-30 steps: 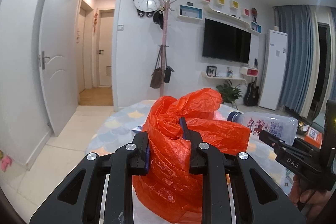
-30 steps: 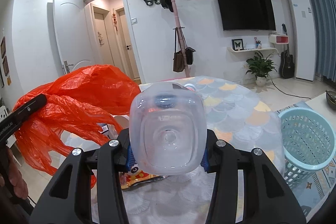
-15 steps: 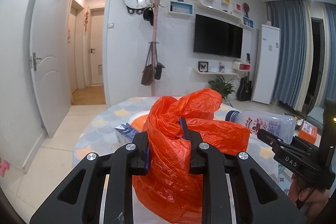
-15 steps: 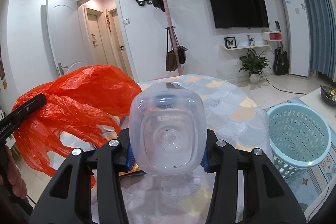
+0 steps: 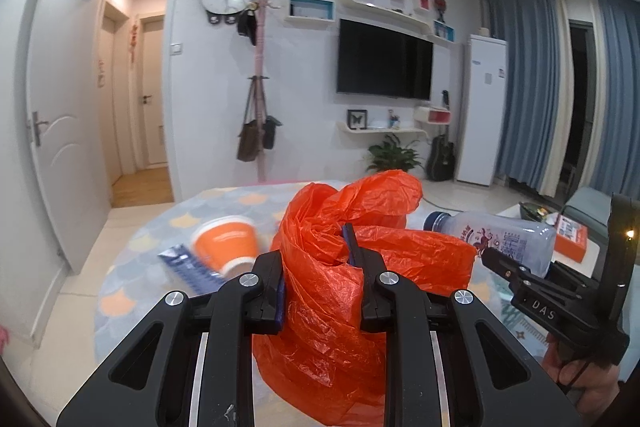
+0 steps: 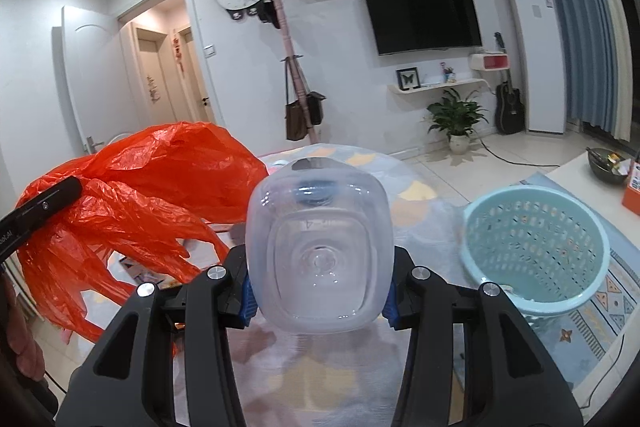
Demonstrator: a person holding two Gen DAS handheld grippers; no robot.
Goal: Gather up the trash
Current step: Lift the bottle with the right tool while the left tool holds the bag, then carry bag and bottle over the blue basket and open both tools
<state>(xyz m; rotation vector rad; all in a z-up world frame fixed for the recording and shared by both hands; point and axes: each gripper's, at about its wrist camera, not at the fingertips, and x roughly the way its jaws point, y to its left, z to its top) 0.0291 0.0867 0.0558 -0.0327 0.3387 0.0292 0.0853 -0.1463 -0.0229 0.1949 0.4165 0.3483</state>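
We are holding the left claw (image 5: 320,267) pinched on a bunched orange plastic bag (image 5: 340,287), which is hanging above the round patterned surface (image 5: 132,267). The right claw (image 6: 316,291) is gripping a clear plastic bottle (image 6: 318,255) across its body, base facing the camera; in the left view the bottle's dark cap is pointing toward the bag, just beside it. An orange paper cup (image 5: 226,247) is lying tipped on the surface next to a blue wrapper (image 5: 190,269). A light blue basket (image 6: 536,251) is standing on the floor to the right of the surface.
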